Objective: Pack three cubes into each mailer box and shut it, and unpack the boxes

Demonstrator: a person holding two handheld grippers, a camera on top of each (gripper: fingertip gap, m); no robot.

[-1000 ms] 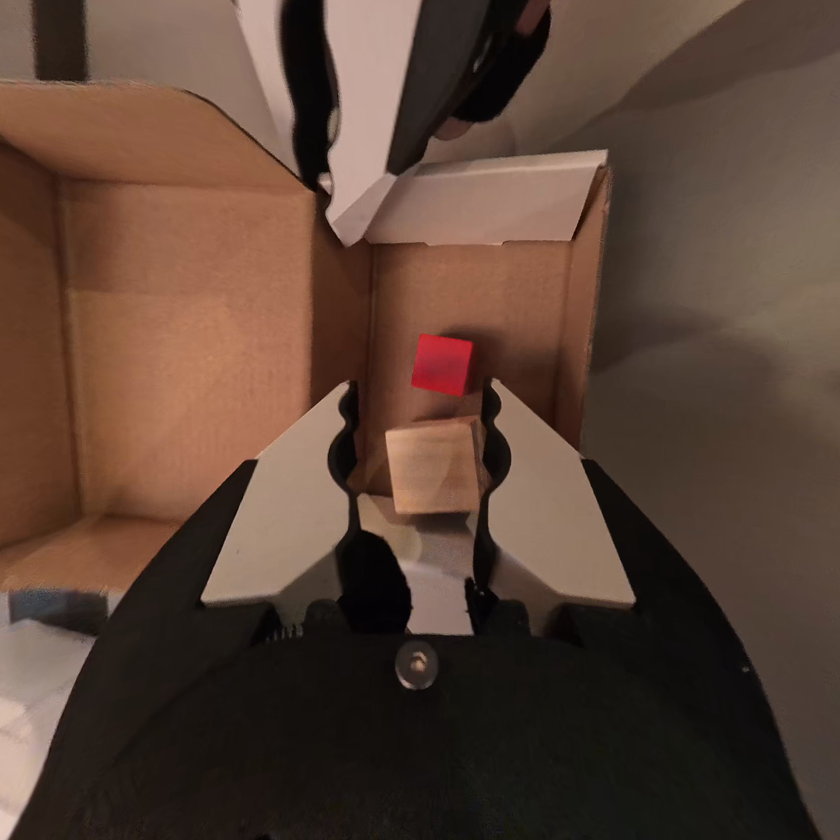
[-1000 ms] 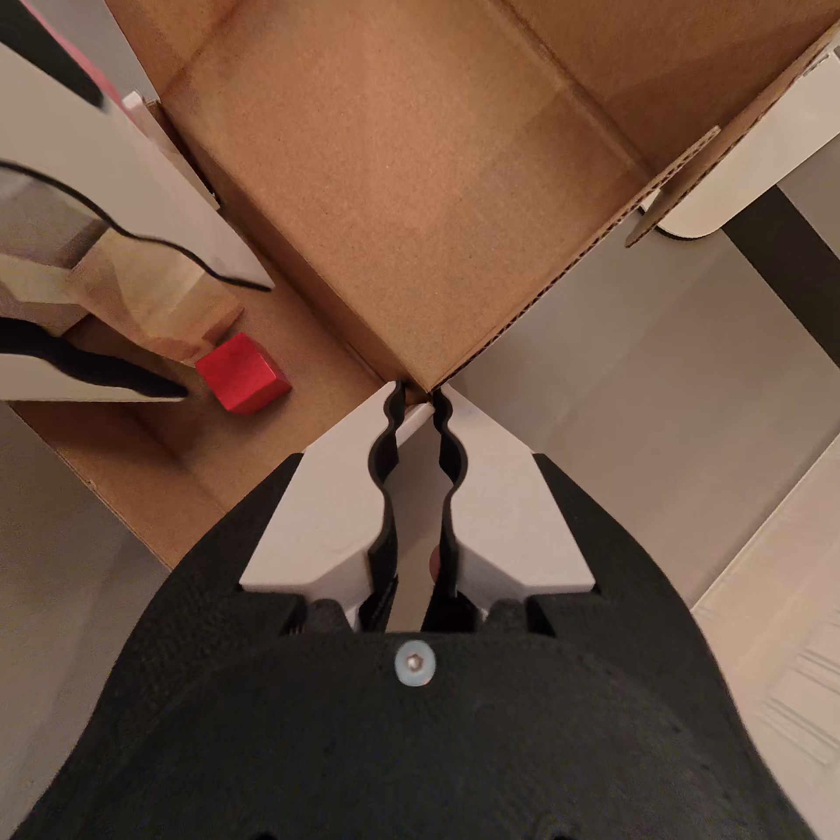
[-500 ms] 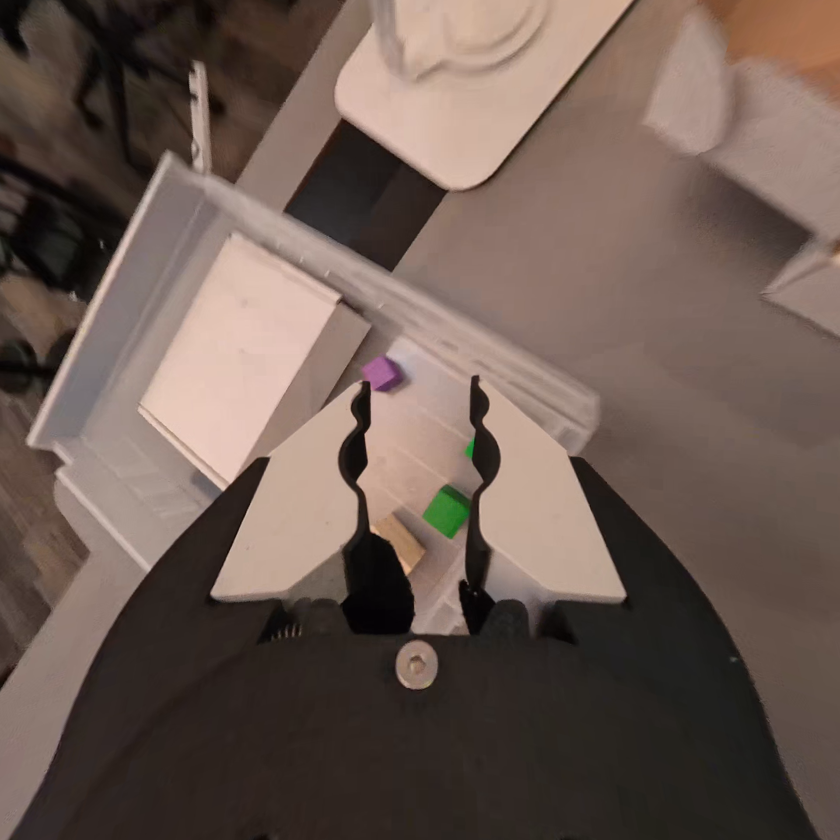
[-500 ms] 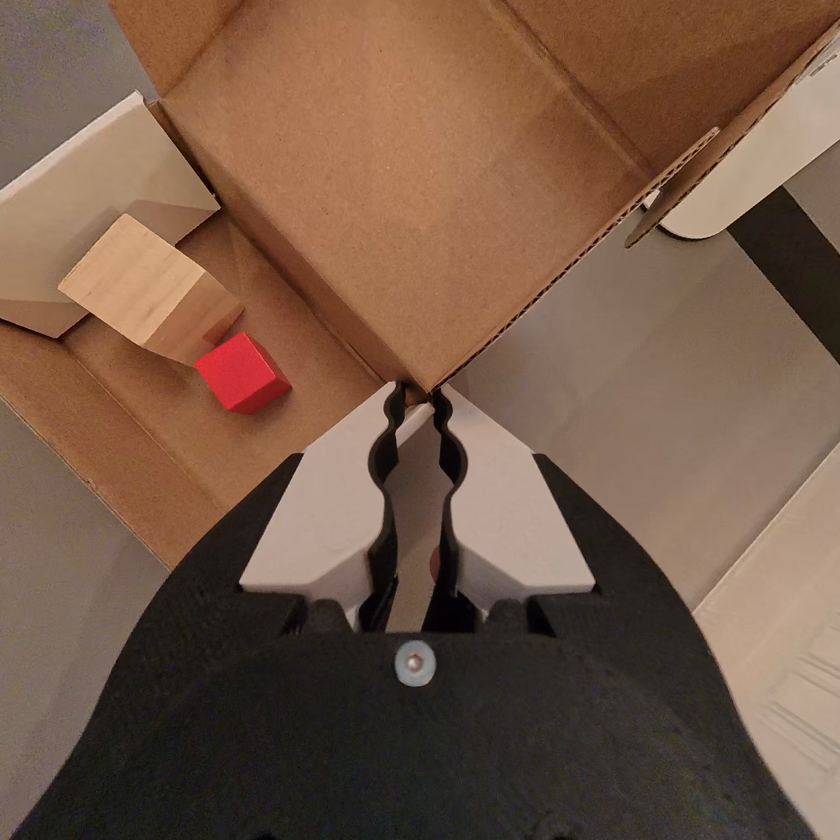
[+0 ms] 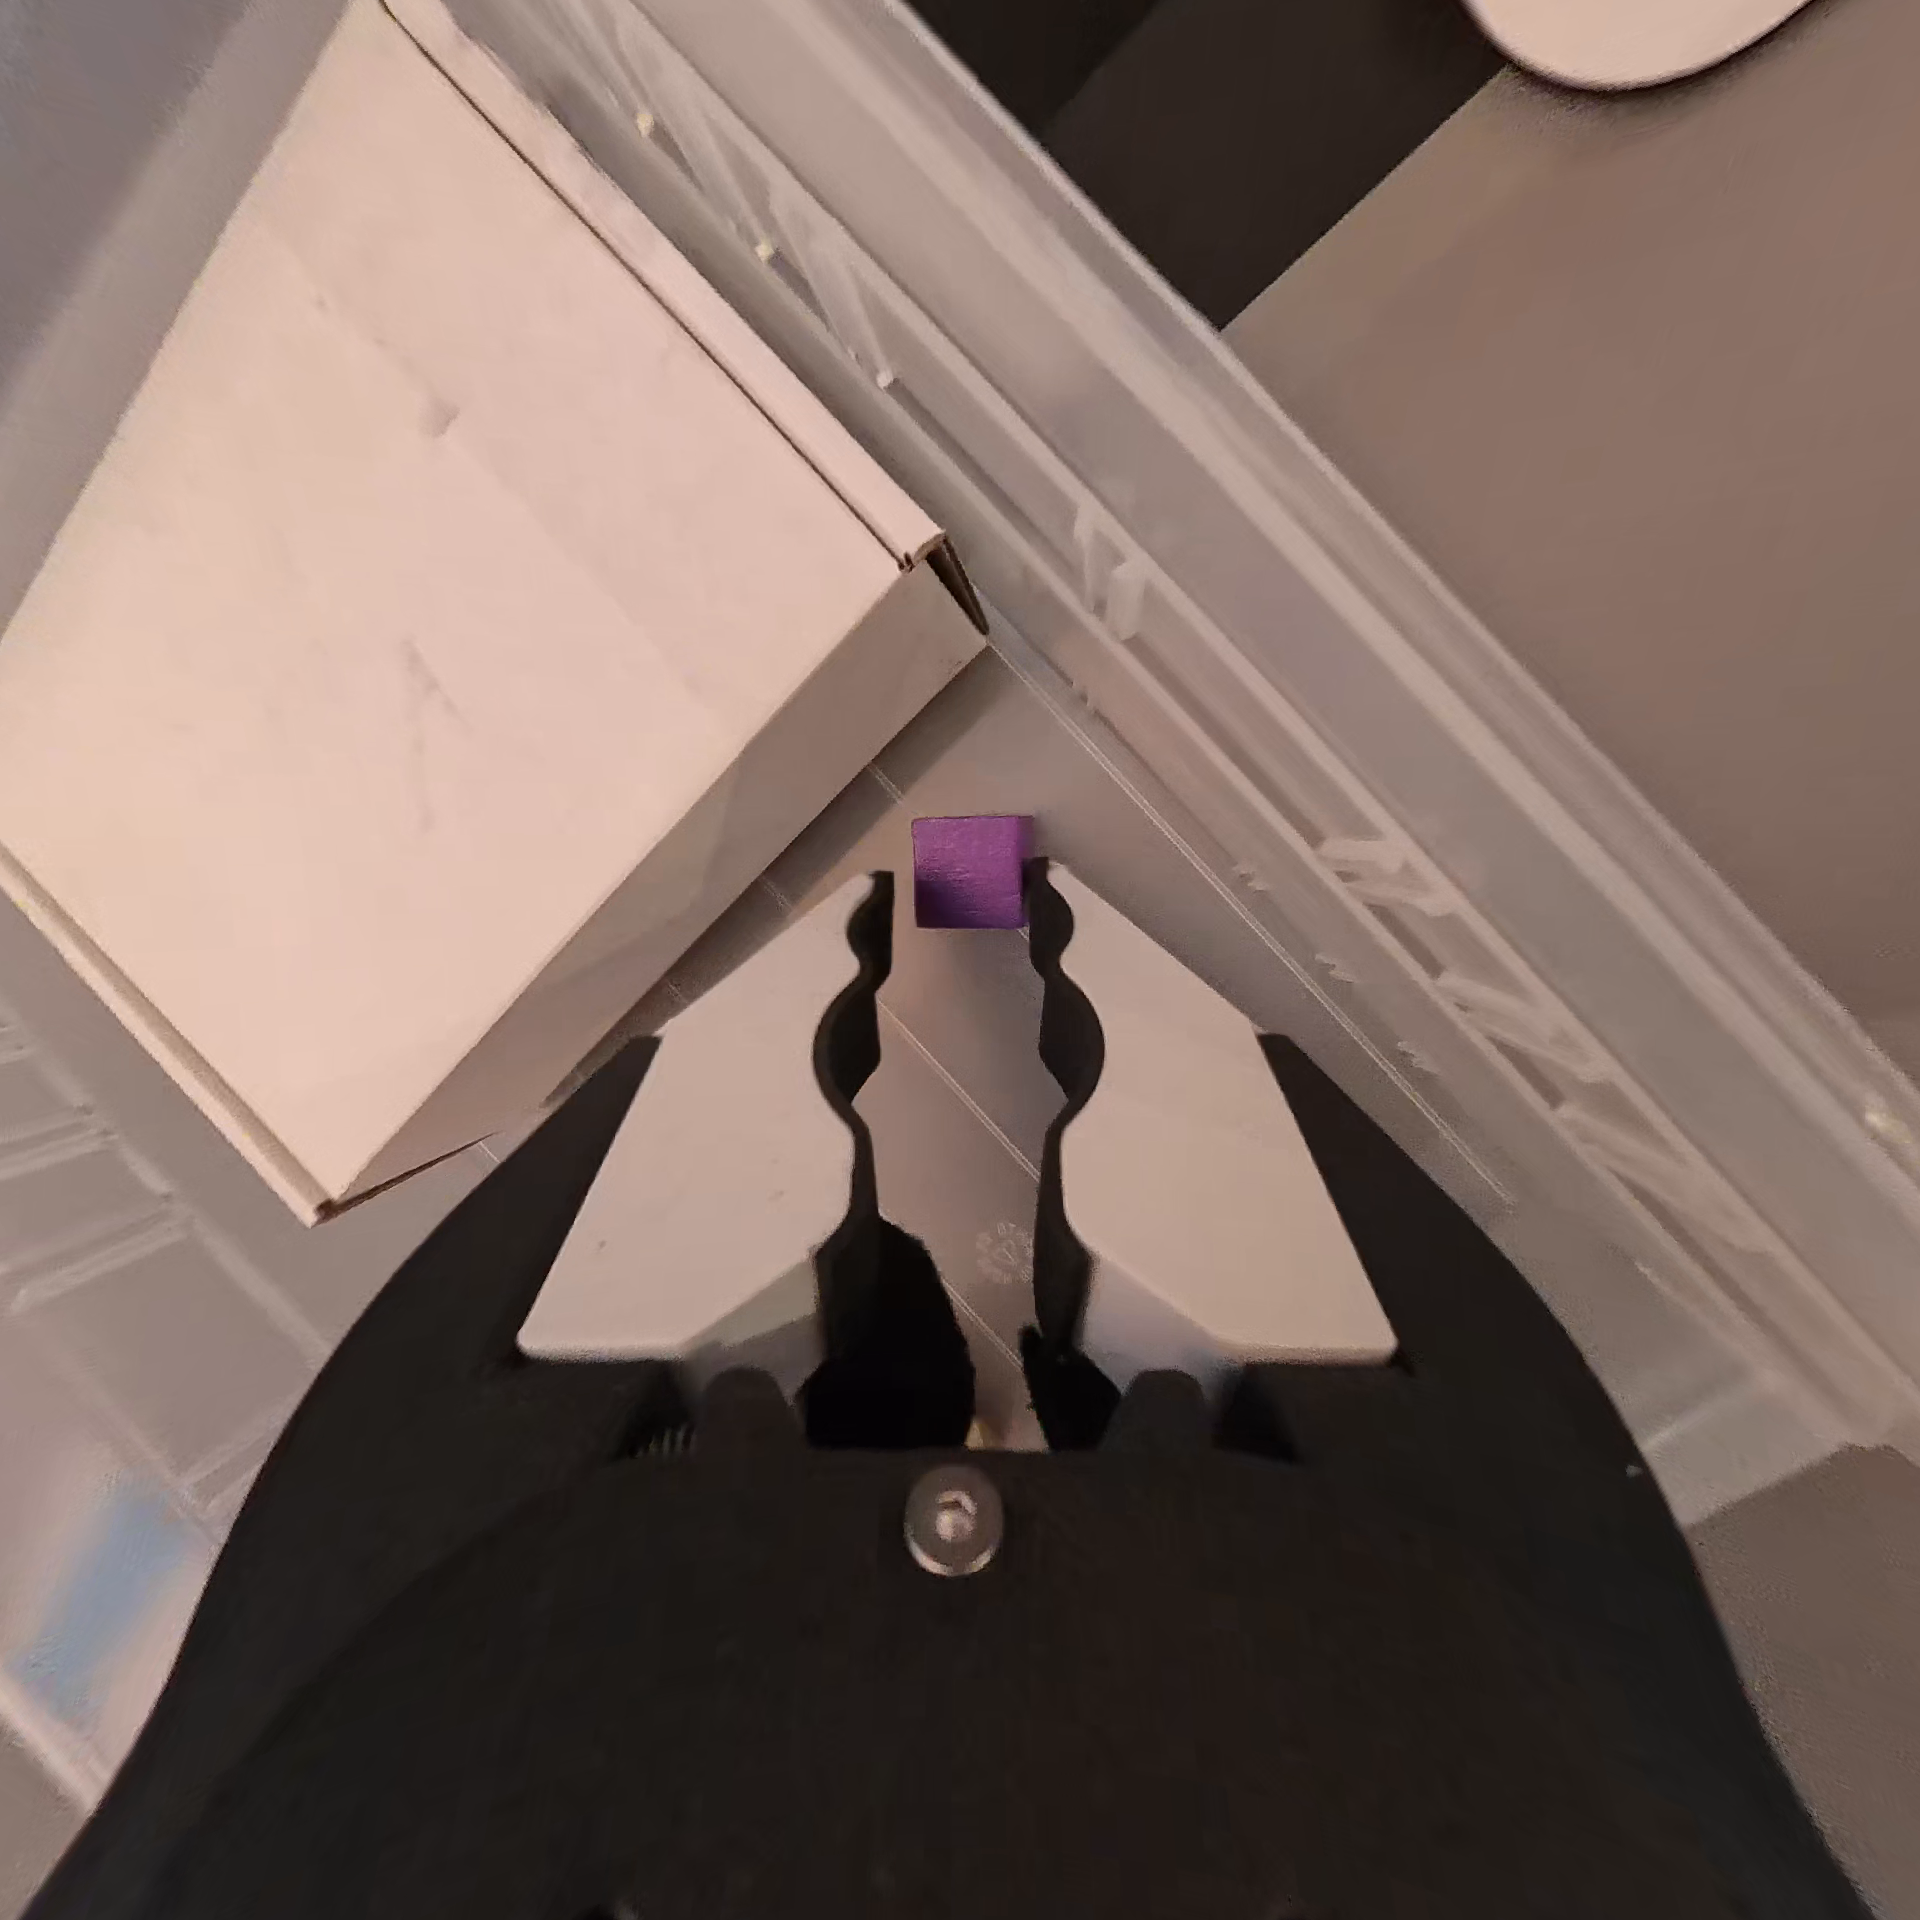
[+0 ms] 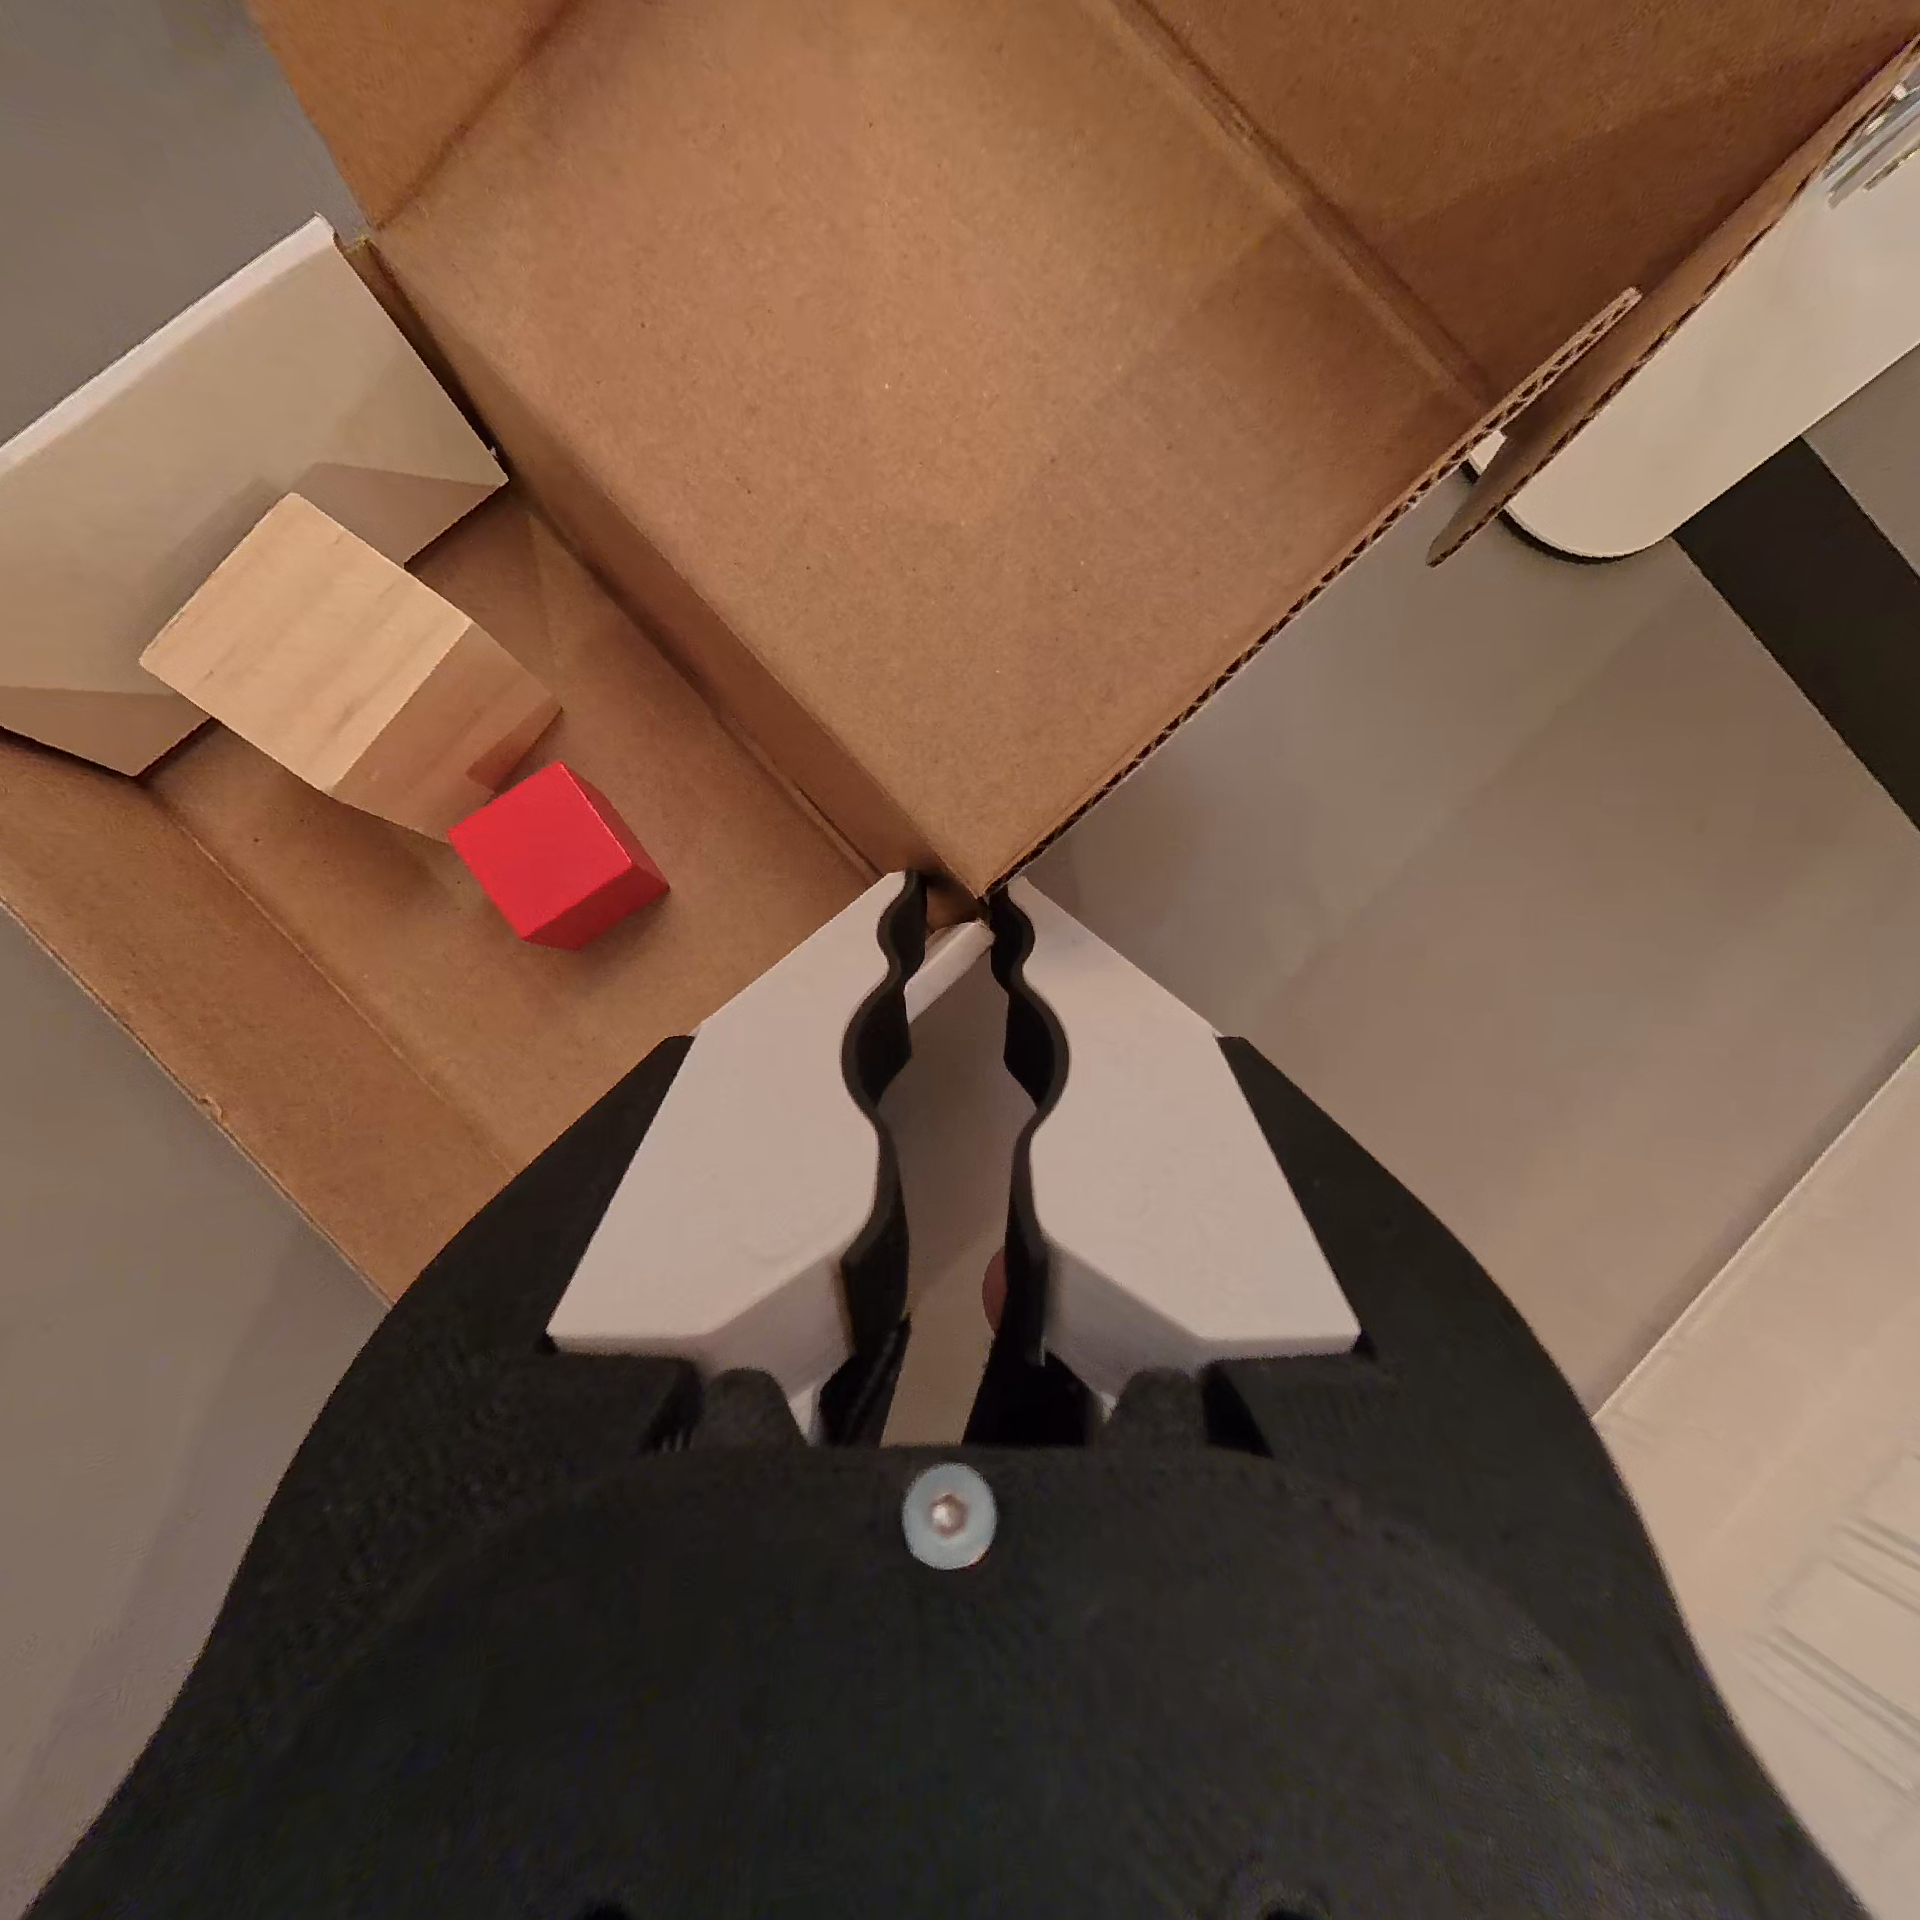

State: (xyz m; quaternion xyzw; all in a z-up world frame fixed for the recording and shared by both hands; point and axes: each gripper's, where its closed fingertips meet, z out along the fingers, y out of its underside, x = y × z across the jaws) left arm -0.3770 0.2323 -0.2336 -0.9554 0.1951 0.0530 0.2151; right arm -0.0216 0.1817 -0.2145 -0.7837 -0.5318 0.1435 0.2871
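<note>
My left gripper [image 5: 961, 883] is open, low inside a clear plastic bin [image 5: 1247, 790]. A small purple cube [image 5: 971, 871] sits on the bin floor right at its fingertips, touching the right one. My right gripper [image 6: 956, 904] is shut on the corner of the raised lid [image 6: 935, 468] of an open brown-lined mailer box. Inside that box lie a red cube [image 6: 556, 852] and a larger plain wooden cube [image 6: 343, 665], which leans on a folded white flap [image 6: 208, 468].
A closed white mailer box [image 5: 416, 644] lies in the bin just left of the purple cube. The bin wall runs diagonally on the right. A white rounded base [image 6: 1662, 416] and a dark gap [image 6: 1849, 644] lie beyond the open box. The bin's corner [image 6: 1818, 1507] shows at lower right.
My left gripper let go of the wooden cube in the open box, swung over to the bin and came down onto the purple cube. My right gripper has stayed put on the lid.
</note>
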